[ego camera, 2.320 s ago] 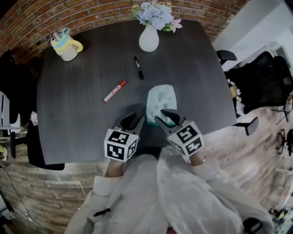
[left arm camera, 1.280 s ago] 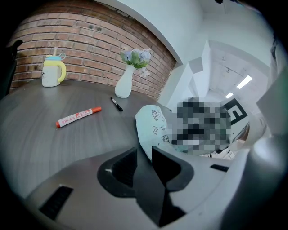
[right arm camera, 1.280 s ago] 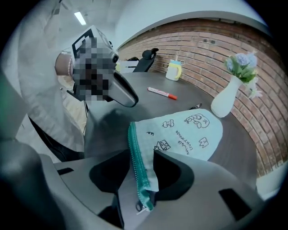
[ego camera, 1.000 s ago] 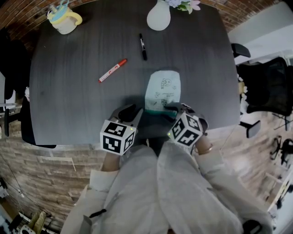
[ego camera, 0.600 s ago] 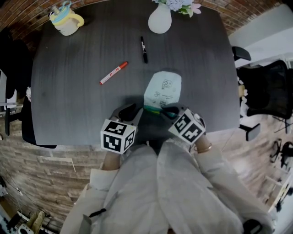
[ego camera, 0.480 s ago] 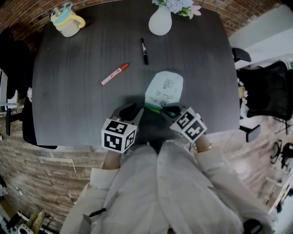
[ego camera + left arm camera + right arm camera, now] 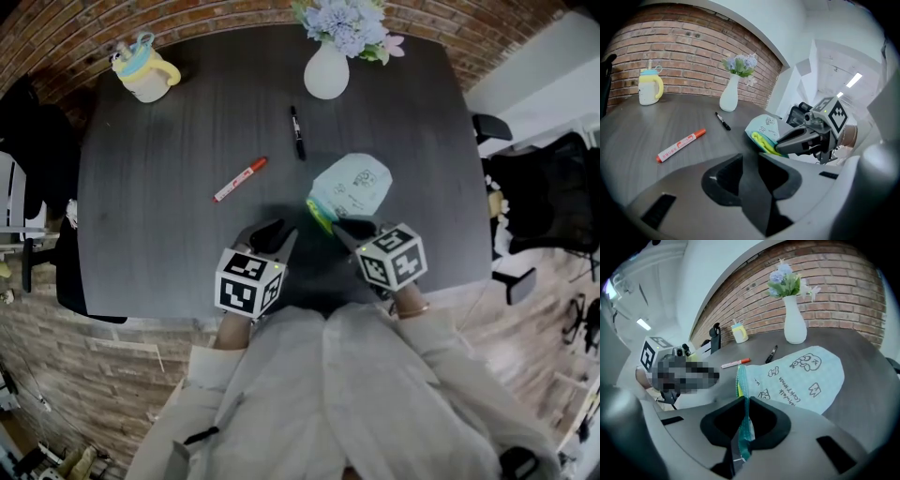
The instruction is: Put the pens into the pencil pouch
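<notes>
The right gripper [image 7: 744,420] is clamping the teal zipper edge of the pouch [image 7: 801,376]. Its jaws have just been closing with that thin edge between them. The pinched strip is standing on edge in the grip. The rest of the pouch is fanning out ahead of the jaws, tilted up off the table [image 7: 150,234].

The left gripper [image 7: 750,171] is hovering just beside its partner with its jaws apart and nothing between them. From there the pouch mouth is showing ahead and to the right, with a sliver of yellow-green lining (so it is probably already gaping a little).

The red marker [image 7: 240,180] is lying ahead of the left gripper and off to its left. The black pen [image 7: 297,132] is lying farther ahead, towards the vase [image 7: 326,75]. Both pens are lying well apart from the pouch, and neither is inside it.

The step in hand looks like presenting the pouch mouth for loading. To do it well:
- The right gripper should be gripping only one lip, not both layers, or the mouth will be pinched closed.
- The mouth should be facing the left gripper and staying low over the table so the fabric is not sagging shut.
- The left gripper is the free one, so it should be fetching the nearer red marker, taking it near one end so the other end goes in first.
</notes>
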A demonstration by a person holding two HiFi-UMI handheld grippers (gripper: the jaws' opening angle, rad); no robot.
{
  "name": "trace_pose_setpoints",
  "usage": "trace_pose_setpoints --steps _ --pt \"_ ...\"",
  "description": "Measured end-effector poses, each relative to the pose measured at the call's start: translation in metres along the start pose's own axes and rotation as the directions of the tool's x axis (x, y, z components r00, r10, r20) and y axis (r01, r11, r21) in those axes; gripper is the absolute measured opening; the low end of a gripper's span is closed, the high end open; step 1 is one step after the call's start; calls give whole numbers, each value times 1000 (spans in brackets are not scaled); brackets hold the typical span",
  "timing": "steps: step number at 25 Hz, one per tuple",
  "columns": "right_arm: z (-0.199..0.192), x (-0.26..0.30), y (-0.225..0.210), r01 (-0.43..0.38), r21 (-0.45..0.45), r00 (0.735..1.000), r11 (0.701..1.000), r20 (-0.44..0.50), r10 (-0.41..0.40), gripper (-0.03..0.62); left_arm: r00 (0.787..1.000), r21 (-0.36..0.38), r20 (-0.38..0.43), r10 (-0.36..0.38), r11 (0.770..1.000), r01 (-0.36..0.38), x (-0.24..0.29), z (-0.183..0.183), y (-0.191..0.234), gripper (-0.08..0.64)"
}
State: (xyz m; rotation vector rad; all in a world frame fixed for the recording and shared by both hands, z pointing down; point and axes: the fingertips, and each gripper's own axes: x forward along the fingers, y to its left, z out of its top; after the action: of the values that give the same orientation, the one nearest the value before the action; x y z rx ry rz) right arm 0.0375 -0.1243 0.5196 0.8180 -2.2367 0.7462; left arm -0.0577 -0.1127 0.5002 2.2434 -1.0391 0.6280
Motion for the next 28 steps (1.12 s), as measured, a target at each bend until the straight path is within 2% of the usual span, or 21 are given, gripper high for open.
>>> trace_pose_setpoints --steps 7,15,20,25,28 --pt "35 1 -14 4 106 995 994 102 -14 32 998 89 -3 67 994 -66 1 23 32 94" --pt "61 0 -34 20 196 982 980 182 -56 32 981 166 -23 193 968 -187 -4 39 92 94" --pt "67 0 -42 31 220 978 975 194 -75 32 964 212 -58 259 947 -241 -4 40 125 94" --pt "68 2 -51 43 241 974 970 204 -94 32 953 225 -146 267 947 -231 1 27 146 99" --pt "68 3 -54 44 253 973 966 208 -98 32 935 256 -208 287 939 -231 4 13 158 104"
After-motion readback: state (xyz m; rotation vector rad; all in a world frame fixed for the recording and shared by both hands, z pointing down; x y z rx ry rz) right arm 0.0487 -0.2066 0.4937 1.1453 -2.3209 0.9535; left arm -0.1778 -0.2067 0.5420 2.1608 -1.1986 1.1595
